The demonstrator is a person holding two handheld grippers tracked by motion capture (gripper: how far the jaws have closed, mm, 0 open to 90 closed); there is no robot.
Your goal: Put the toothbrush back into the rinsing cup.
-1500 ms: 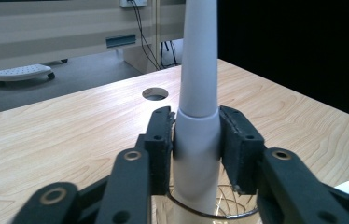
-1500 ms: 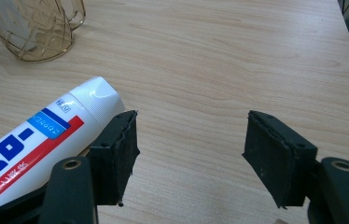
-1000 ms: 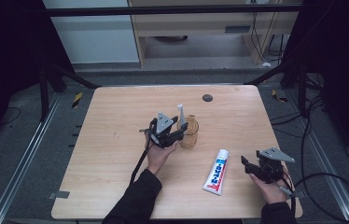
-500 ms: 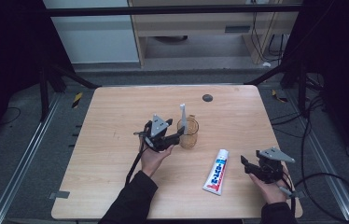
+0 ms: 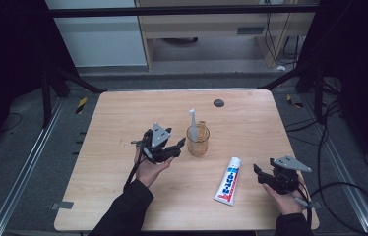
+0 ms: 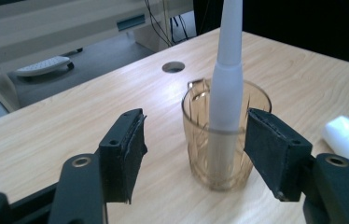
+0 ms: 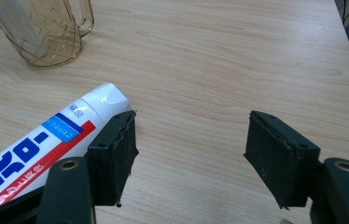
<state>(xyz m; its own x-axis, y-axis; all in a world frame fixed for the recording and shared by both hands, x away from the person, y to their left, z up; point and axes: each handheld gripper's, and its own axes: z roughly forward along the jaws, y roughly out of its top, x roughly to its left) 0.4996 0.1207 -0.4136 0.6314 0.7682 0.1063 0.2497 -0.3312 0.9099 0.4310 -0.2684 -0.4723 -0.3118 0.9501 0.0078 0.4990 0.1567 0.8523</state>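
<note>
Table (image 5: 123, 123): light wood, bare apart from three items.

Left gripper (image 5: 168, 147): its jaws have just been opening and now stand wide, nothing pressed between the pads. Against the pictures a second back, it has drawn away from the cup toward the person's side; then it sat right against the cup, now a gap of bare table shows between them. Judgement: the toothbrush has been placed and released, so that step looks complete and the left hand is clearing off.

Right gripper (image 5: 270, 173): jaws wide, empty, resting low on the table, unmoved against the earlier pictures.

Toothpaste tube (image 5: 228, 181): lies flat just left of the right gripper, between the two grippers. Long axis runs near-to-far across the table, cap end toward the cup. Likely the next item to be picked up.

Cup (image 6: 224, 140): amber, transparent, upright, directly ahead of the left gripper's open jaws, apart from both pads.

Toothbrush (image 6: 226, 93): white, stands in the cup, long axis close to vertical, leaning slightly on the rim, upper end pointing up and out.
</note>
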